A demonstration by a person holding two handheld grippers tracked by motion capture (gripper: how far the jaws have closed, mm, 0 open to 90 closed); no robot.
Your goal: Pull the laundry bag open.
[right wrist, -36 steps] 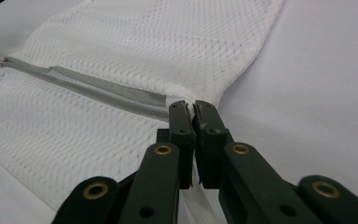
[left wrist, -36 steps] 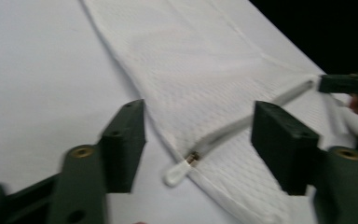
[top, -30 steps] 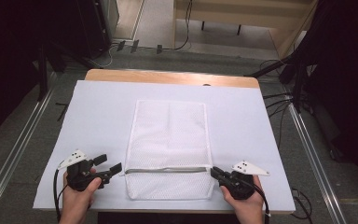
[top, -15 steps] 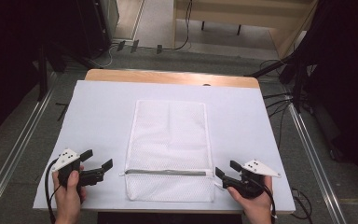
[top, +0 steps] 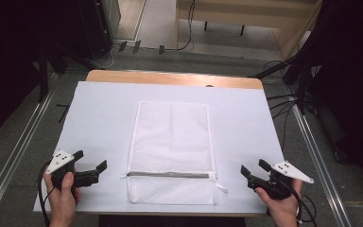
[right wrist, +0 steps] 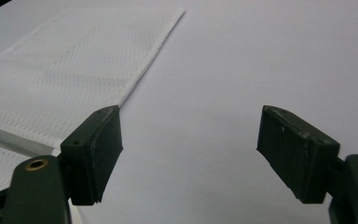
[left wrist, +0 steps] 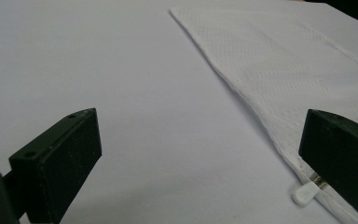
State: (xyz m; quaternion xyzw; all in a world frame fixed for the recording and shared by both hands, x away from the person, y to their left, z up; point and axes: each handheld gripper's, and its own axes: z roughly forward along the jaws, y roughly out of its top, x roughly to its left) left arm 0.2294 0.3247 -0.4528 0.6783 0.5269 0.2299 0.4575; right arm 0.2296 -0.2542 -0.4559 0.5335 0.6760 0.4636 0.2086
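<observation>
1. Lying flat at the middle of the white counter: a white mesh bag, looking flat, contents impossible to tell.
2. Running across the bag near its near end: a grey zipper, with a white pull showing at the bag's edge.
3. Hovering left of the bag, jaws wide, holding nothing: left gripper.
4. Hovering right of the bag, jaws wide, holding nothing: right gripper.

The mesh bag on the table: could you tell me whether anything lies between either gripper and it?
Nothing visible does. The mesh bag lies flat on the white sheet, with only bare sheet between it and the open left gripper and the open right gripper, one at each side.
</observation>
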